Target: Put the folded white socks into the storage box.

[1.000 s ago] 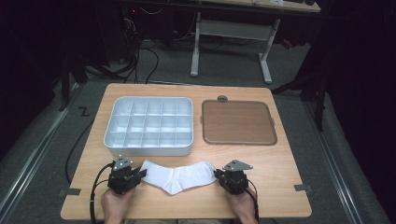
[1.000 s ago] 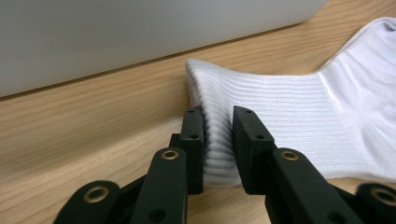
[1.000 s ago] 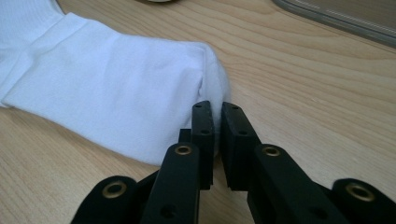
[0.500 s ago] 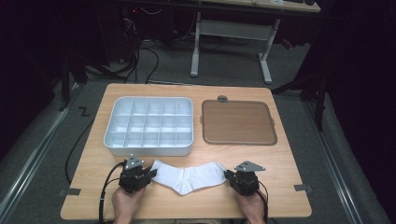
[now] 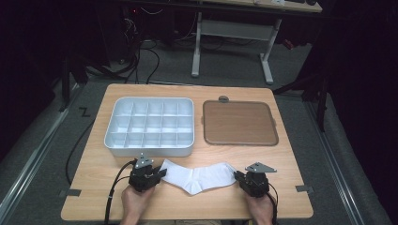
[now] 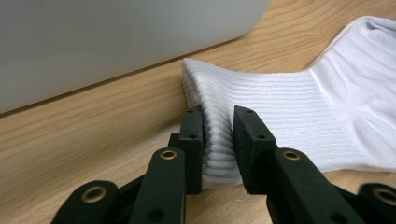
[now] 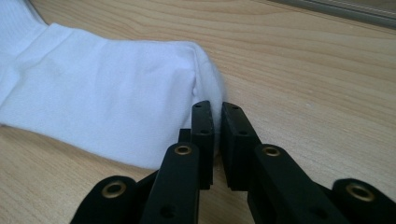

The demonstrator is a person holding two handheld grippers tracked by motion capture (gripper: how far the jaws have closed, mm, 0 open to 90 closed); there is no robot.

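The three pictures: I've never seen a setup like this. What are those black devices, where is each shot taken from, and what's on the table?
A person sits at a wooden table with a hand-held two-jaw clamp in each hand. The wide picture comes from a camera above; the two close-ups come from cameras riding on the clamps, looking along their black jaws. The left gripper pinches the ribbed cuff of a white sock; the right gripper pinches its toe end. The sock lies stretched between them near the front edge. Behind it sit a white compartment tray and a brown flat lid, side by side.

White ribbed sock [image 5: 199,176], pale grey compartment tray [image 5: 149,126], brown lid [image 5: 239,123], light wood-grain table [image 5: 281,159].
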